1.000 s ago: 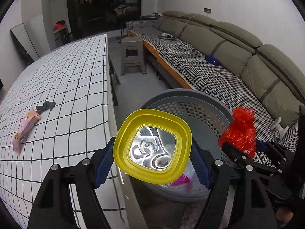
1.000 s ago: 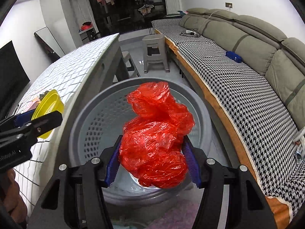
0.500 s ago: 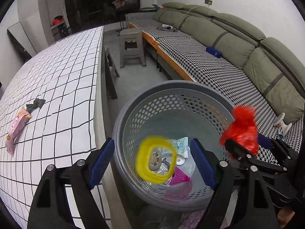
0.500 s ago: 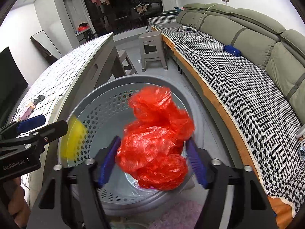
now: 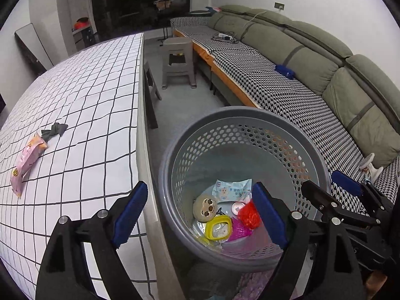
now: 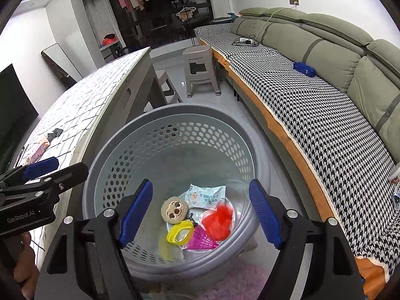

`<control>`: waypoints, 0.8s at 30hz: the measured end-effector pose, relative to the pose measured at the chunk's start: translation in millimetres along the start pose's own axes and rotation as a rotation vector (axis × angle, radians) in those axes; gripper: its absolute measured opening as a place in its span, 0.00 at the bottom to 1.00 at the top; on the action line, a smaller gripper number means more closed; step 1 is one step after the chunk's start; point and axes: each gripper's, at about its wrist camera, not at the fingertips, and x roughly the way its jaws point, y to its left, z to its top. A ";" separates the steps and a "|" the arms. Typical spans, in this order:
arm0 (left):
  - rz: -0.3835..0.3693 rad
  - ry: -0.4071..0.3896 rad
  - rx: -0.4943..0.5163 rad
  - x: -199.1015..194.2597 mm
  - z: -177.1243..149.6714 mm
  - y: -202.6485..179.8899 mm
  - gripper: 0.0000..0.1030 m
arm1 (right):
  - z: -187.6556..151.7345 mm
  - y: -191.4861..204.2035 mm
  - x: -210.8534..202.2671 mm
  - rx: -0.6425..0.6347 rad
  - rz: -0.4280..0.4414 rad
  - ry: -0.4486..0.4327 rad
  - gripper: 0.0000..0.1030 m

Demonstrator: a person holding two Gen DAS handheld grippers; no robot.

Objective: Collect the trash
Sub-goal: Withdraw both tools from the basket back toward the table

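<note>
**Both drops made: lid and bag now in the basket**

I hold my left gripper [image 5: 200, 210] and my right gripper [image 6: 200, 210] over the grey perforated basket [image 5: 250, 115], which stands on the floor just beside the desk [image 5: 87, 115]. A second ago the left one gripped a yellow lid and the right one a crumpled red plastic bag. The jaws of both have just been opening, and now both stand wide apart with nothing between the pads. Both pieces have fallen in.

The yellow lid [image 5: 218, 227] lies at the bottom of the basket, a rounded-square yellow rim around a clear, shiny middle. The red bag [image 6: 217, 221] has landed just beside it; in the right wrist view it looks blurred, so I judge it may not have settled yet. Around them lie a pale blue printed packet [image 5: 232, 190], a round tan piece with a cartoon face [image 5: 205, 208] and a pink ribbed piece [image 6: 200, 237].

So this pair of items is done, but the task is not. Well away on the checked cloth of the desk I see a pink wrapper [image 5: 26, 161] and, touching its far end, a small dark grey scrap [image 5: 55, 129]. I judge those are the next things to collect, and both grippers are free for them.
</note>
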 end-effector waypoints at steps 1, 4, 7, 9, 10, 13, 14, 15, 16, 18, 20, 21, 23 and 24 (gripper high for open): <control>0.001 -0.003 -0.002 -1.7 -0.7 1.1 0.81 | -0.1 1.3 -1.0 -0.002 0.000 -0.002 0.74; 0.001 -0.013 -0.006 -7.1 -2.4 6.0 0.81 | -0.6 4.0 -4.1 -0.006 -0.002 -0.007 0.74; -0.001 -0.020 -0.013 -11.8 -5.1 10.0 0.82 | -1.7 7.6 -7.7 -0.010 -0.002 -0.010 0.74; -0.001 -0.026 -0.016 -14.5 -7.8 13.7 0.82 | -2.2 10.6 -10.5 -0.015 -0.003 -0.014 0.74; -0.001 -0.029 -0.019 -16.7 -8.9 15.9 0.82 | -2.5 12.7 -12.4 -0.018 -0.004 -0.017 0.74; 0.003 -0.040 -0.027 -24.4 -12.1 22.8 0.82 | -3.5 19.7 -18.4 -0.028 -0.003 -0.027 0.74; 0.005 -0.045 -0.031 -27.2 -13.1 26.0 0.82 | -3.8 21.8 -20.2 -0.033 -0.003 -0.030 0.74; 0.006 -0.050 -0.034 -30.2 -14.3 29.0 0.82 | -4.2 24.2 -22.1 -0.038 -0.003 -0.032 0.74; 0.009 -0.055 -0.038 -32.9 -15.1 31.5 0.82 | -4.7 27.4 -24.1 -0.045 -0.003 -0.036 0.74; 0.016 -0.066 -0.047 -38.6 -17.0 37.9 0.82 | -6.6 34.1 -27.6 -0.054 0.001 -0.042 0.74; 0.022 -0.076 -0.057 -44.2 -19.5 44.7 0.82 | -7.6 41.7 -31.0 -0.066 0.005 -0.047 0.74; 0.025 -0.079 -0.061 -47.2 -20.2 46.9 0.82 | -7.7 45.1 -32.4 -0.074 0.007 -0.048 0.74; 0.029 -0.088 -0.069 -52.7 -23.1 53.1 0.82 | -8.9 53.9 -35.1 -0.091 0.012 -0.051 0.74; 0.033 -0.092 -0.073 -55.1 -24.8 56.1 0.82 | -9.2 57.5 -36.1 -0.097 0.014 -0.052 0.74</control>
